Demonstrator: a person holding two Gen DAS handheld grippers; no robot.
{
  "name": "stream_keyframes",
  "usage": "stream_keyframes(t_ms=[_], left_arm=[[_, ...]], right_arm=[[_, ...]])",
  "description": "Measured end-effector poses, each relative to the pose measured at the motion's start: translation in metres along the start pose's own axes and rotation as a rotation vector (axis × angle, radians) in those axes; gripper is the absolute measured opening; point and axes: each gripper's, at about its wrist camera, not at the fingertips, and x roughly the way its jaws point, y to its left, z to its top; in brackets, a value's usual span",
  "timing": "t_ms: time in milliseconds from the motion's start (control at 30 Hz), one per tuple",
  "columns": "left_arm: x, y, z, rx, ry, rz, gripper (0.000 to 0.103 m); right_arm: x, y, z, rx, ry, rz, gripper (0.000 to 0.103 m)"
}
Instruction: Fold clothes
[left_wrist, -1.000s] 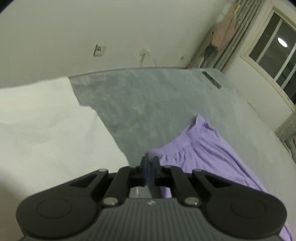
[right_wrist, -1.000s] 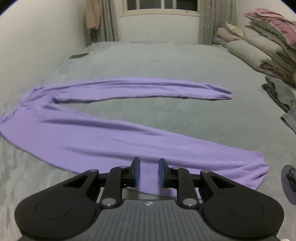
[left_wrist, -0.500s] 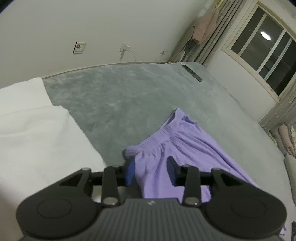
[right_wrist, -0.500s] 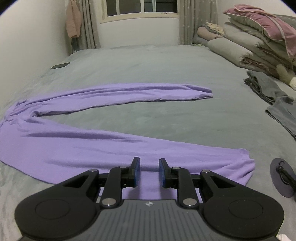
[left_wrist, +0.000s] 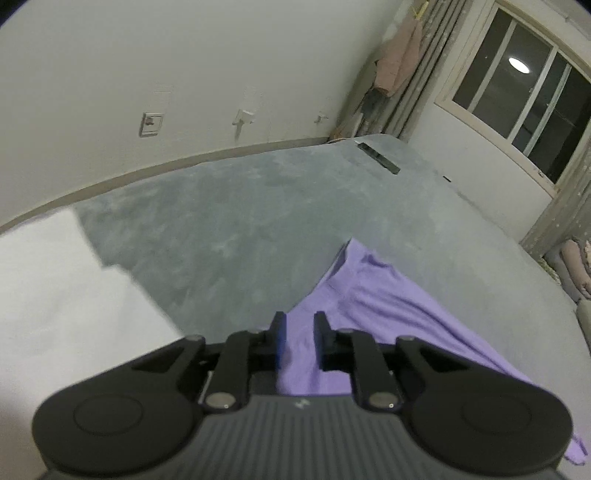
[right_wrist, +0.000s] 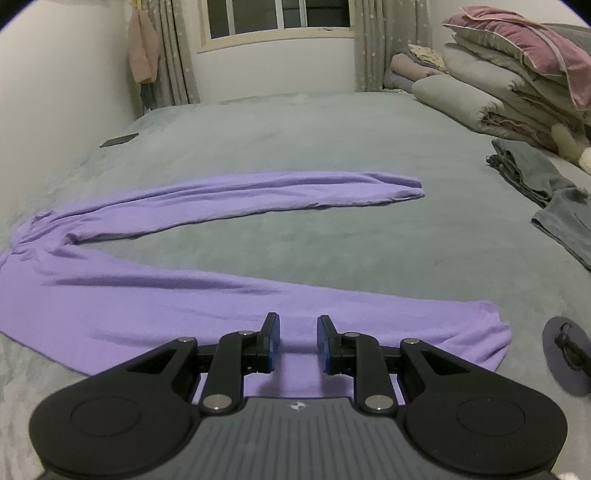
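Purple trousers (right_wrist: 155, 295): flat on grey bed (right_wrist: 332, 147), 2 legs splayed in a V, waistband end (left_wrist: 354, 266) toward the wall side, cuffs toward the pillow side.
Left gripper (left_wrist: 298, 332): jaws spread, narrow gap, waistband fabric showing between them, not pinched; contact with cloth unclear.
Right gripper (right_wrist: 295, 341): jaws spread, above the near leg close to its cuff (right_wrist: 487, 339), nothing pinched.
Far leg (right_wrist: 258, 195): stretched across mid-bed, apart from near leg, joined at left.
White sheet (left_wrist: 66, 306): left of waistband, on bed by wall.
Grey clothes (right_wrist: 546, 192): right edge, well apart from trousers.
Folded bedding (right_wrist: 498, 85): stacked at far right.
Dark flat object (right_wrist: 119, 140): far left of bed, near curtains.
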Motion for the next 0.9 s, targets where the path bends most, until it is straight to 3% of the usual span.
stream_keyframes(t_ms=[133,267,367,533,733,800,900], left_arm=[[0.025,-0.023,0.028,0.044,0.047,-0.04,0.038],[0.051,-0.046,0.056,0.096,0.093,-0.076,0.047],[0.08,-0.068,0.072,0.206,0.124,-0.07,0.053],[0.133,-0.09,0.072,0.367,0.195,-0.027,0.053],[0.174,-0.106,0.057,0.537,0.217,-0.053,0.053],[0.189,-0.106,0.052,0.574,0.229,-0.033,0.053],[0.196,-0.11,0.043,0.648,0.211,-0.019,0.053]], right_arm=[[0.015,-0.013,0.023,0.014,-0.006,0.009,0.021],[0.041,-0.041,0.064,0.061,-0.022,0.011,0.021],[0.073,-0.062,0.102,0.073,-0.005,-0.025,0.021],[0.146,-0.076,0.151,0.008,0.066,-0.04,0.021],[0.194,-0.07,0.183,-0.113,0.076,-0.092,0.021],[0.204,-0.069,0.186,-0.134,0.093,-0.081,0.031],[0.216,-0.071,0.179,-0.18,0.136,-0.078,0.038]])
